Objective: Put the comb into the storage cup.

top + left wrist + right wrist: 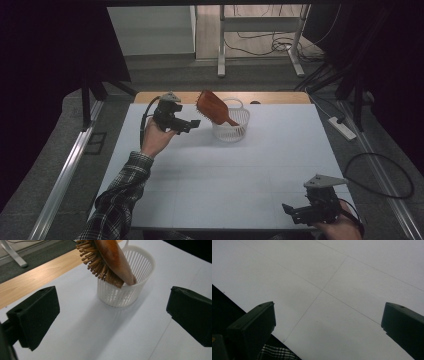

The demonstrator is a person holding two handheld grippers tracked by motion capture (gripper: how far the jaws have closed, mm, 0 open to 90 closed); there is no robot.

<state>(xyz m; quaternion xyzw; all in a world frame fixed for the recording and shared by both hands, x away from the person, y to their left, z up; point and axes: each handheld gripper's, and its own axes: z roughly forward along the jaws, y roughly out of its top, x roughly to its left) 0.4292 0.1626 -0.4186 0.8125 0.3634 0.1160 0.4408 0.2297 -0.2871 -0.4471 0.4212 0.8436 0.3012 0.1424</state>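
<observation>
While tongs (112,315) gape, hairbrush (110,260) seemingly propped in basket (140,267).

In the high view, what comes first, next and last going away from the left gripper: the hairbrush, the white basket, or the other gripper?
1. The hairbrush, just right of the left gripper, head up and leaning out of the basket.
2. The white basket, a little farther right, at the table's far side.
3. The right gripper, far off at the near right corner.
</observation>
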